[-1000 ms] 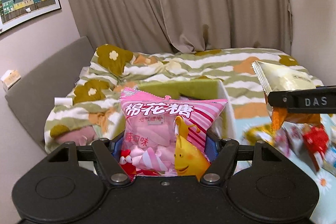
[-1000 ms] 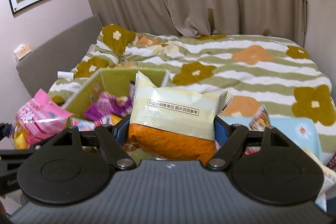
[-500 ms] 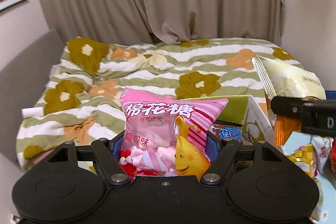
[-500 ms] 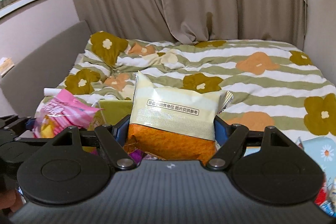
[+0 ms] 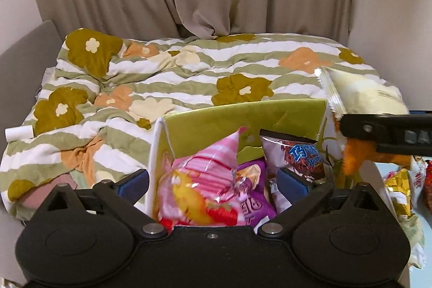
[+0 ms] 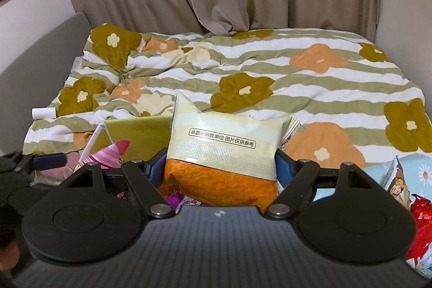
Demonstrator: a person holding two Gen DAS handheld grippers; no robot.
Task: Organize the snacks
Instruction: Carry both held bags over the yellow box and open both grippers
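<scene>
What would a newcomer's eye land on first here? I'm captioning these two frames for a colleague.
The pink marshmallow bag dropping into the green box between the opening jaws of the left tool. Next, the yellow-and-orange snack bag clamped upright in the right tool, just right of the box. Behind both lies the flowered striped quilt.

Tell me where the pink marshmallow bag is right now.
In the left wrist view the pink marshmallow bag sits low and centre, inside the green box, on a purple packet, between the left gripper opening fingers.
</scene>
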